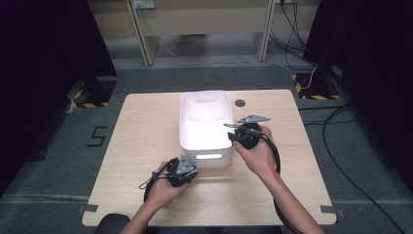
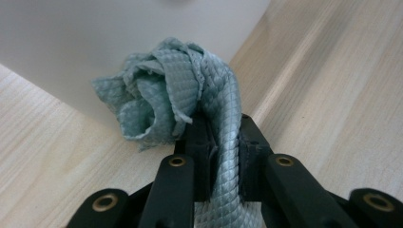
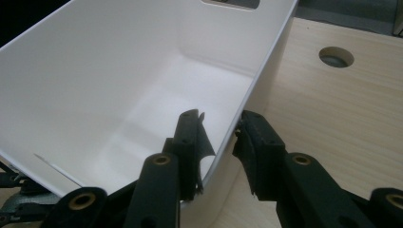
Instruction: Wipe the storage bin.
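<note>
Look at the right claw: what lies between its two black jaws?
In the right gripper view, the right claw straddles the side wall of the white bin: one jaw inside, one outside. Whether the pads press it is unclear.

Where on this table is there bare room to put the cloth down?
The widest bare patch is the table's left half, between its left edge and the white bin. The near strip along the front edge, between the two forearms, is also free. It is crowded at the bin's near wall, where the left gripper holds the cloth, and at its right wall, straddled by the right gripper.
</note>
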`<state>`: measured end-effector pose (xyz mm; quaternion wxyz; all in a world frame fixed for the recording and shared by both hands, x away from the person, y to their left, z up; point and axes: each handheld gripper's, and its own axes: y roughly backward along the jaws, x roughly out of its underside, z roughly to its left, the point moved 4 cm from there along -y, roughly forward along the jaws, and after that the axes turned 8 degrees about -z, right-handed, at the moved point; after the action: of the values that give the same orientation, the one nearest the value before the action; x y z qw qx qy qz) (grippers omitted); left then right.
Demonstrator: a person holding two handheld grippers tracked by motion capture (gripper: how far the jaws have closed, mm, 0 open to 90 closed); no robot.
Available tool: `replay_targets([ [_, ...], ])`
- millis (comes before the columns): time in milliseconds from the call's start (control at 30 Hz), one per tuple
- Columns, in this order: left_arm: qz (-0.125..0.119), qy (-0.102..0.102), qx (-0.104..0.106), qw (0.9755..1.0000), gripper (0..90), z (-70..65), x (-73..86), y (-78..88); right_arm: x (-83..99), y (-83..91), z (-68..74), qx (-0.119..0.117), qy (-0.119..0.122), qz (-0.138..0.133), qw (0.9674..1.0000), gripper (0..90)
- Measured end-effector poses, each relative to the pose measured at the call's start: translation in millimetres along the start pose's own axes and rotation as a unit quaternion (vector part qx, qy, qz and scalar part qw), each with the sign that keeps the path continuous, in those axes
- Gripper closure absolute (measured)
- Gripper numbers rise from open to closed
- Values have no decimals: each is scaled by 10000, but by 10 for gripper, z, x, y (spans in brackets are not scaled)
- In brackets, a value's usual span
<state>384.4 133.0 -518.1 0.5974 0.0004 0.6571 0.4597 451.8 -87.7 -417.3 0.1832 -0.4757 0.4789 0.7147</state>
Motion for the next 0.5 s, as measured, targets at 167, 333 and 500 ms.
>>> replay_targets([
  [167,-49,29,-24,10000,785,-18,-4,-18,1,1,1,13,8,7,10000,696],
  [333,-78,-22,-34,10000,788,-51,-11,-59,1,-1,1,9,3,-2,10000,695],
  [500,-97,-18,-57,9999,788,-66,-17,-73,1,0,-1,6,-2,0,10000,694],
])
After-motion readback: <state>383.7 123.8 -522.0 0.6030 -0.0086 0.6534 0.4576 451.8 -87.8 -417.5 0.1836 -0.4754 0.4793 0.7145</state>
